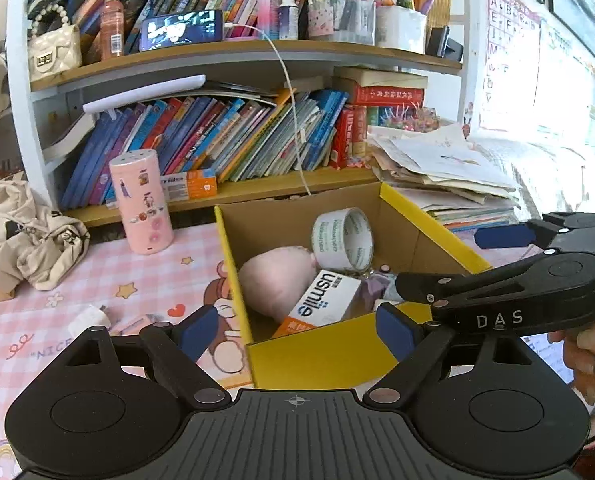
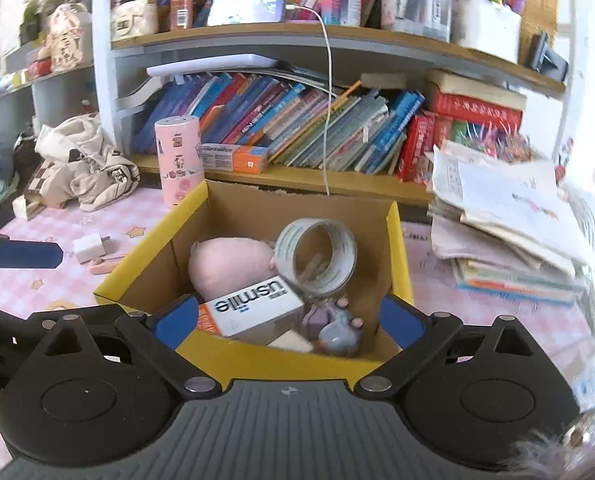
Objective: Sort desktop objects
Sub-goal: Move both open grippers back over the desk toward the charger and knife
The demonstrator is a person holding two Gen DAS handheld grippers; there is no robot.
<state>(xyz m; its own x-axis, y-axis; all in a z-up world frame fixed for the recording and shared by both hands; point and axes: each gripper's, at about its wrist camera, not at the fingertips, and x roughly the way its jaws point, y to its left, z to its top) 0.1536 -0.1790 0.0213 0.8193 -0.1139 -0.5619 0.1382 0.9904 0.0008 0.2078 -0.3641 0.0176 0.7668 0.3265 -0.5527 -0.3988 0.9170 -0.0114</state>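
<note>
Two wide-open grippers, left [image 1: 299,330] and right [image 2: 289,318], flank pink checked mat [image 1: 109,276] below bookshelves [image 1: 233,56].

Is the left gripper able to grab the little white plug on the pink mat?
Probably yes. The left gripper is open and empty, and the white plug lies in the open on the mat, left of the box, with nothing on top.

Crammed white bookshelf [image 1: 233,60] behind pink checked desk mat [image 1: 137,272] (daylight right).
</note>
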